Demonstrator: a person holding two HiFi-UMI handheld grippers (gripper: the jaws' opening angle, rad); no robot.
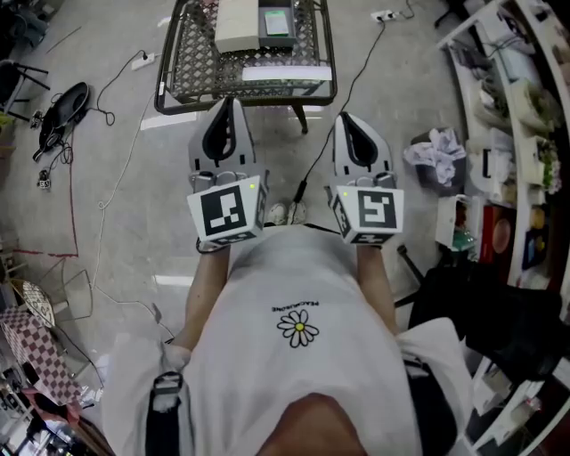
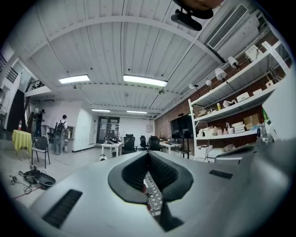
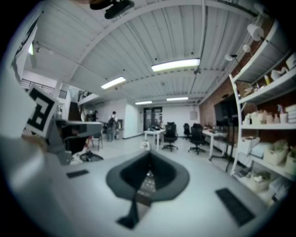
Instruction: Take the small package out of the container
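Note:
A wire-mesh container [image 1: 180, 82] stands on the floor ahead of me in the head view. In it lie a white box [image 1: 237, 25], a flat green-faced item [image 1: 277, 21] and a pale flat package [image 1: 276, 74] near its front edge. My left gripper [image 1: 228, 103] and right gripper [image 1: 346, 118] are held side by side just short of the container's near rim, both pointing at it. Each is shut with nothing between its jaws. In the left gripper view the gripper [image 2: 148, 155] points out level across the room; so does the right gripper [image 3: 149, 156] in its own view.
Cables and a black device [image 1: 62, 111] lie on the floor at the left. At the right stand cluttered shelves [image 1: 521, 134], and near them is a bin with crumpled white material [image 1: 435, 151]. A black chair [image 1: 481, 307] is close on my right. My shoes [image 1: 287, 213] are under the grippers.

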